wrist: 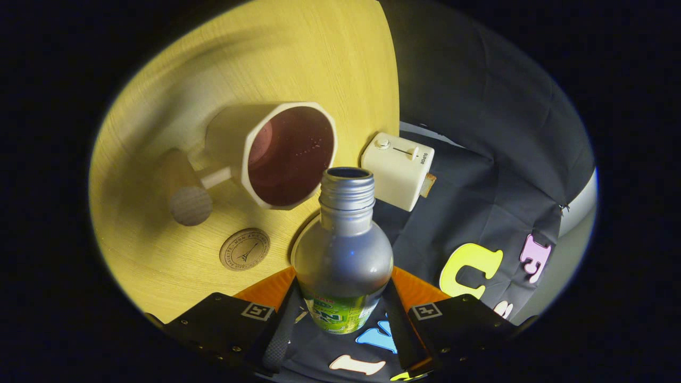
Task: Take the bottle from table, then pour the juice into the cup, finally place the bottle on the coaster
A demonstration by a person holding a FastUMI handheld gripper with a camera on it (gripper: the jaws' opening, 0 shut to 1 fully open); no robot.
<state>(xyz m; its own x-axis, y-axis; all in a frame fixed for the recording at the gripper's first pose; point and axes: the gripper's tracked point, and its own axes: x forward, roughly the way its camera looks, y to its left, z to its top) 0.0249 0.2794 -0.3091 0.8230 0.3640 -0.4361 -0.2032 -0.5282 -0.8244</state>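
Gripper view shows the gripper (340,319) pinching a silver metal bottle (343,255) by its lower body, one finger pressed against each side near the green label, with the open threaded neck pointing ahead toward the cup (276,154). The scene looks rolled to one side, so the bottle appears tipped for pouring, its mouth just short of the cup's octagonal rim; dark red liquid already lies inside the cup. The cup, cream with a handle ending in a wooden knob (190,206), stands on the pale wooden table (159,255), with a round stamped coaster (245,249) beside it and a small white box (398,170) near the table's edge. The bottle's thin metal wall probably feels light, stiff but dentable, and smooth enough to slip, so a firm hold low on the broad body seems right.
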